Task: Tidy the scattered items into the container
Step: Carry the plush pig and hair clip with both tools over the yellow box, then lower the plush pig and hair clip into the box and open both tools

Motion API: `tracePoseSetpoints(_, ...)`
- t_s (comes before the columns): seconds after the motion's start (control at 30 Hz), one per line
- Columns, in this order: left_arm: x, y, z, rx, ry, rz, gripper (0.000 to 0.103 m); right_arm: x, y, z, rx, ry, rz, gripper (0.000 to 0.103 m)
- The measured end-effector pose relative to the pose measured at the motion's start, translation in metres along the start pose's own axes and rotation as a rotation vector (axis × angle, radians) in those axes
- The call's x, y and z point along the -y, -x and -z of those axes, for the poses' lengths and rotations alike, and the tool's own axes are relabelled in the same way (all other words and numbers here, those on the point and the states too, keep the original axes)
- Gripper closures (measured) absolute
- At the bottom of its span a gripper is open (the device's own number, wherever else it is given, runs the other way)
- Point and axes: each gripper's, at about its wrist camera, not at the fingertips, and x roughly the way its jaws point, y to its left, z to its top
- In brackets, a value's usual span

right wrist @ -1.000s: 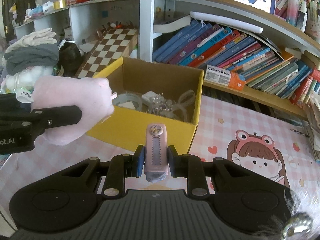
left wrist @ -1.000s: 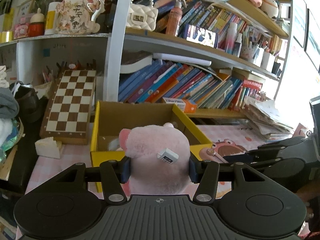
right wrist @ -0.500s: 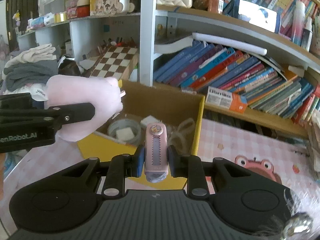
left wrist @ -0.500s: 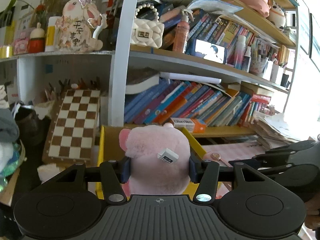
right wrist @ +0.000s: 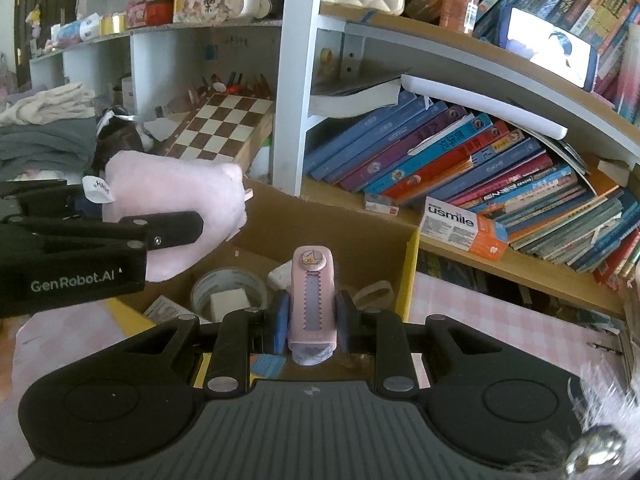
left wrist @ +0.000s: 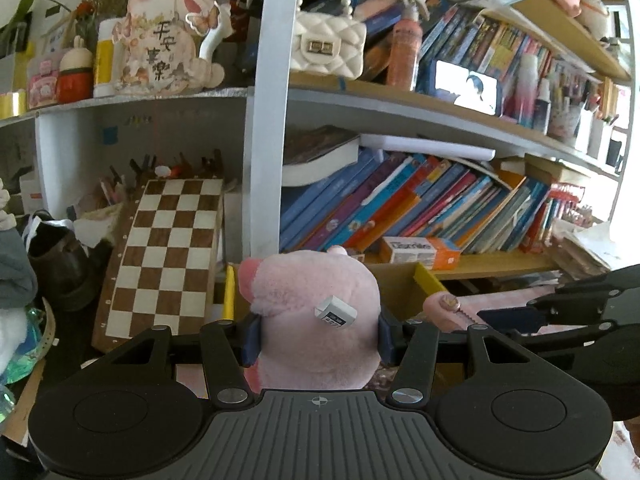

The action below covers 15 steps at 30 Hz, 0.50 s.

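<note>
**Both grippers loaded above the box**

My left gripper (left wrist: 318, 330) is clamped on a pink plush toy (left wrist: 316, 316), its pads pressed into the soft sides so the fabric bulges between them. I hold it by the middle, I judge, so it hangs steady and can fall free once I let go. A white tag (left wrist: 335, 311) sticks out of the fur toward 2 o'clock. In the right wrist view the toy (right wrist: 176, 204) sits at 10 o'clock, over the near-left corner of the cardboard box (right wrist: 344, 224).

My right gripper (right wrist: 310, 318) is closed on a small pink cutter (right wrist: 311, 304) with a toothed slot, standing upright between the 2 fingers, its crown-stickered end pointing forward. It hovers over the box's near edge, so I reckon both items are placed for dropping in.

Inside the box I can see a roll of tape (right wrist: 229, 290) at 9 o'clock of the cutter and some pale odds and ends I cannot identify. In the left wrist view the toy hides almost all of the box; only its yellow rim (left wrist: 426, 276) shows at 3 o'clock. The toy's face is turned away, and its lower part is cut off by the gripper body. The table beneath is mostly out of sight.
</note>
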Motion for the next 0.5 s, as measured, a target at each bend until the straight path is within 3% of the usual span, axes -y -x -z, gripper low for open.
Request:
tracePoseSetpoints(0.4,-0.004,-0.042,0.009,-0.077,-0.016,-0.012,0.050,0.005,-0.046,-0.002,-0.070,0.016,-0.004,0.080)
tracePoseSetpoints(0.5,-0.005,-0.051,0.010,-0.094,-0.019,-0.025,0.045,0.007,-0.057,-0.003,-0.083,0.024,-0.001,0.080)
